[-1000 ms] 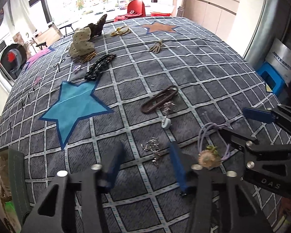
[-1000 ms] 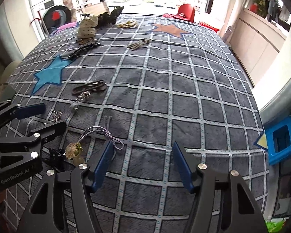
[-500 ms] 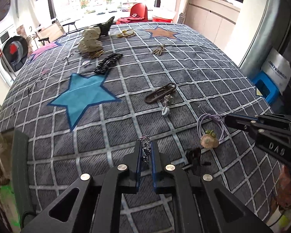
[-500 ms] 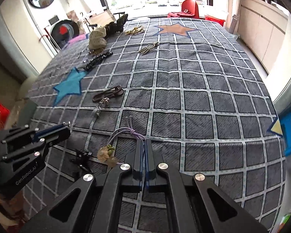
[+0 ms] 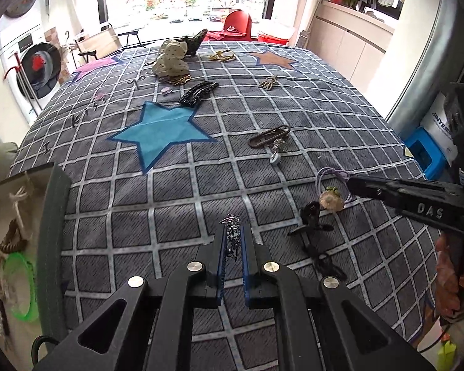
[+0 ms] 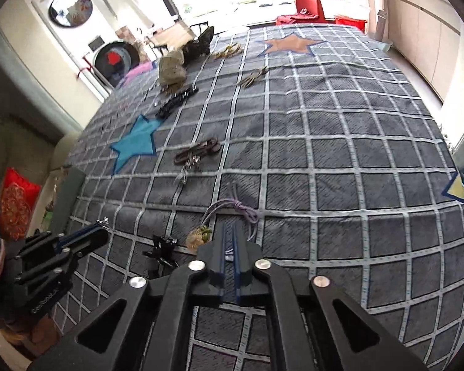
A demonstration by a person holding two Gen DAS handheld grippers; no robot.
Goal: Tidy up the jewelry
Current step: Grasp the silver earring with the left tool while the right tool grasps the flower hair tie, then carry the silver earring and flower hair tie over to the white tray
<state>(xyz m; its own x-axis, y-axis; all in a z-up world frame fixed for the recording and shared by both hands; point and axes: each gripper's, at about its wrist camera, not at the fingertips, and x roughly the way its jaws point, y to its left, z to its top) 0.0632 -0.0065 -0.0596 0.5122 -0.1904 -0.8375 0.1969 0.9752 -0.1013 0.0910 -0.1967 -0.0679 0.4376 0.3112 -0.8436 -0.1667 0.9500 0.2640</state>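
Both grippers closed since 1 s ago: left gripper (image 5: pixel 232 241) clamps the silver chain (image 5: pixel 233 235), lifted near the box (image 5: pixel 54 216); right gripper (image 6: pixel 230 241) probably pinches the purple cord (image 6: pixel 232 205).

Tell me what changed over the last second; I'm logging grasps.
Both jaws went from open to shut: the left gripper lifted the small silver chain piece; the right gripper clamped the lilac cord loop. The brown oval clip and black beaded clip stayed put.
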